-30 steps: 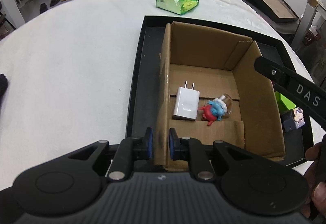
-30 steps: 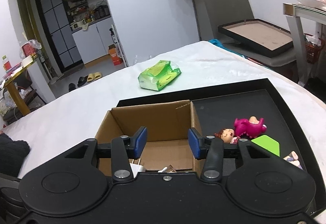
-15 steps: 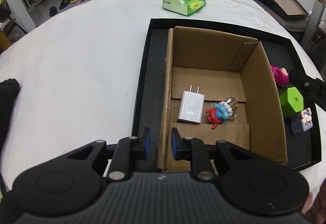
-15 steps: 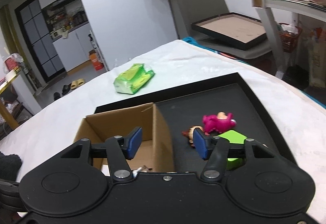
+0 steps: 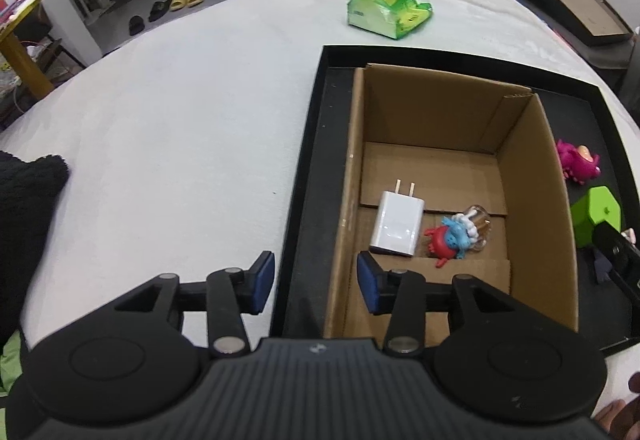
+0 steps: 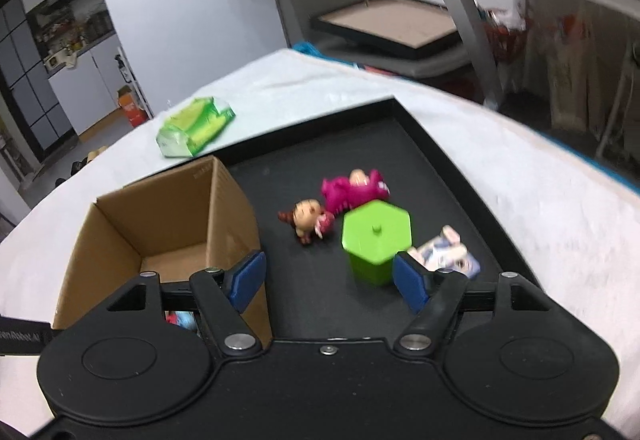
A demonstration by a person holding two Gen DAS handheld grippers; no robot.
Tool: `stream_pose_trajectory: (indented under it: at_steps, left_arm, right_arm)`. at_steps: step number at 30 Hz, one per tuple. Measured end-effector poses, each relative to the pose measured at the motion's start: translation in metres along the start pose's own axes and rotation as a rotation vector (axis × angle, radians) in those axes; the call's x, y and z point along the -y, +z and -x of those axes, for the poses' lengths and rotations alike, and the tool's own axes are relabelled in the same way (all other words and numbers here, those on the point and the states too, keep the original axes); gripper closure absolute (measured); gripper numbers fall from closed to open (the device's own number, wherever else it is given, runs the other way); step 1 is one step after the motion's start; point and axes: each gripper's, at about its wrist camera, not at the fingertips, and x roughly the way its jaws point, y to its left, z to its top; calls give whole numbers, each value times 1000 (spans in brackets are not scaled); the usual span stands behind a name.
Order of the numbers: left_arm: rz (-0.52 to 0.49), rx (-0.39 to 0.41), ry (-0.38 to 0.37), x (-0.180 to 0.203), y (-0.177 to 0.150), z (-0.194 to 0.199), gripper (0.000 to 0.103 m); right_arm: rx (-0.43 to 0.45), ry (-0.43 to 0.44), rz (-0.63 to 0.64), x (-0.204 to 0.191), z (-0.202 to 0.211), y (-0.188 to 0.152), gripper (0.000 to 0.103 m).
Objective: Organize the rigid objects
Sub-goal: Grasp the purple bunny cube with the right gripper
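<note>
Beside the box (image 6: 160,236), the stiff, light green pot (image 6: 376,244) suits gripping by its flat sides as the empty right gripper (image 6: 328,280) opens.

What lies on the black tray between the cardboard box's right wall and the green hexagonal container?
In the right wrist view, a small brown-haired doll figure lies on the black tray, between the cardboard box and the green hexagonal container; otherwise bare tray.

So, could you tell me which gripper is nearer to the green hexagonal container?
Right. The right gripper hangs just in front of the green container, jaws opening and empty. The left gripper straddles the cardboard box's near-left wall, across the box from it.
</note>
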Motion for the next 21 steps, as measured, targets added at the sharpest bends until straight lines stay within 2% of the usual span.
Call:
stream_pose_trajectory:
  at_steps: [5,10,14,21]
  left_arm:
    - [12,-6,27,3,3,-3,59]
    - [-13,-12,42,16,5,-7,58]
    - [-24,-13,59,28,4,-12,58]
    - [-46,-24,82,47,4,-19,57]
  right_arm:
    - [-21,-23,-34,11,-5,2,33]
    - [-42,-82,-93,31,-13,5,33]
    - [-54,-129,-138,45,-19,6,22]
    - [-100,-155,-142,57,-35,2,22]
